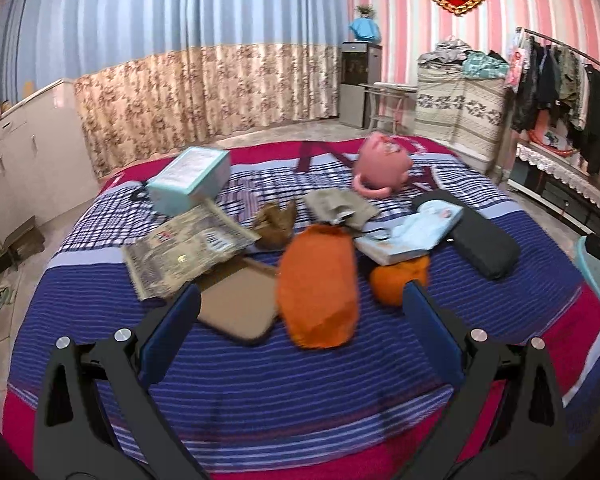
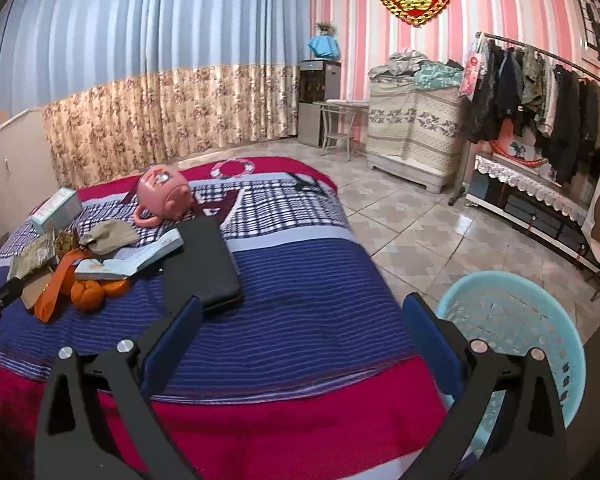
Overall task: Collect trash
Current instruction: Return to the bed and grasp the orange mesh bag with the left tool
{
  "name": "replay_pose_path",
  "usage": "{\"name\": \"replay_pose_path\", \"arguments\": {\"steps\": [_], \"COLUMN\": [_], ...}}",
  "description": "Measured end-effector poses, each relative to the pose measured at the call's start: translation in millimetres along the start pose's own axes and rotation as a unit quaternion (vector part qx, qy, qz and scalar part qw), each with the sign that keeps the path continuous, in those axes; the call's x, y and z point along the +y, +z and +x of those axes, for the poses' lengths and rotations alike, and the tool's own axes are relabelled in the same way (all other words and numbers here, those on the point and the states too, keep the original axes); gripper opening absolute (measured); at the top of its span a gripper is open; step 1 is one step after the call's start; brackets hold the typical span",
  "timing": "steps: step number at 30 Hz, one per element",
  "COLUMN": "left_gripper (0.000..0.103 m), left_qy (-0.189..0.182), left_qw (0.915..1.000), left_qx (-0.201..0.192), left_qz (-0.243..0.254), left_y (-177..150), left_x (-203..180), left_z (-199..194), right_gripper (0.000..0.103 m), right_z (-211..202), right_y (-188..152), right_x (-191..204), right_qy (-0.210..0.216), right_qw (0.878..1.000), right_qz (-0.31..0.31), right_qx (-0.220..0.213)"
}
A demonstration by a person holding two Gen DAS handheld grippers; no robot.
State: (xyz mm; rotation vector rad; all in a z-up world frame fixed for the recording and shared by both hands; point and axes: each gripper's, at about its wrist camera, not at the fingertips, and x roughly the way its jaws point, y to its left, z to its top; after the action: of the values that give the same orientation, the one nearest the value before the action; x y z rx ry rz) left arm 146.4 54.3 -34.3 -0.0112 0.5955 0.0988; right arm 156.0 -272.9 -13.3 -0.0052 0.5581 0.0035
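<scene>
clutter piled mid-bed (image 1: pixel 300 380), likely staged for sorting: orange bag (image 1: pixel 318 288) nearest, newspaper (image 1: pixel 184 248) to its left. basket (image 2: pixel 512 320) on floor at bed's right, ready for drops. left gripper (image 1: pixel 300 308) hovers level, facing the bag, jaws spread, empty. right gripper (image 2: pixel 300 316) between bed and basket, jaws spread, empty.

dim, warm indoor light; strong fisheye bending with dark corners; motion blur smears the orange bag (image 1: pixel 318 286) in the left view.
</scene>
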Motion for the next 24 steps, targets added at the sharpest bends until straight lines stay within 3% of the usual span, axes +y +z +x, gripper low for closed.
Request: {"name": "replay_pose_path", "arguments": {"steps": [8, 13, 16, 18, 22, 24], "left_gripper": [0.097, 0.096, 0.083, 0.068, 0.052, 0.032], "left_qy": [-0.004, -0.016, -0.043, -0.054, -0.044, -0.051], "left_qw": [0.9996, 0.9974, 0.9952, 0.9933, 0.9931, 0.9929], "left_qx": [0.024, 0.070, 0.088, 0.102, 0.108, 0.105], "left_qz": [-0.016, 0.005, 0.003, 0.006, -0.006, -0.024], "left_y": [-4, -6, -4, -5, -6, -5], "left_x": [17, 3, -2, -6, -2, 6], "left_z": [20, 48, 59, 65, 69, 66], "right_gripper": [0.098, 0.098, 0.098, 0.098, 0.098, 0.098], "right_z": [16, 21, 24, 25, 28, 28], "right_y": [0, -2, -5, -5, -4, -5], "right_x": [33, 50, 55, 54, 53, 57], "right_qy": [0.025, 0.027, 0.022, 0.022, 0.035, 0.041], "right_qw": [0.999, 0.999, 0.998, 0.998, 0.998, 0.998], "right_qz": [-0.010, -0.035, -0.051, -0.050, -0.032, -0.030], "right_qx": [0.017, 0.024, 0.029, 0.032, 0.038, 0.040]}}
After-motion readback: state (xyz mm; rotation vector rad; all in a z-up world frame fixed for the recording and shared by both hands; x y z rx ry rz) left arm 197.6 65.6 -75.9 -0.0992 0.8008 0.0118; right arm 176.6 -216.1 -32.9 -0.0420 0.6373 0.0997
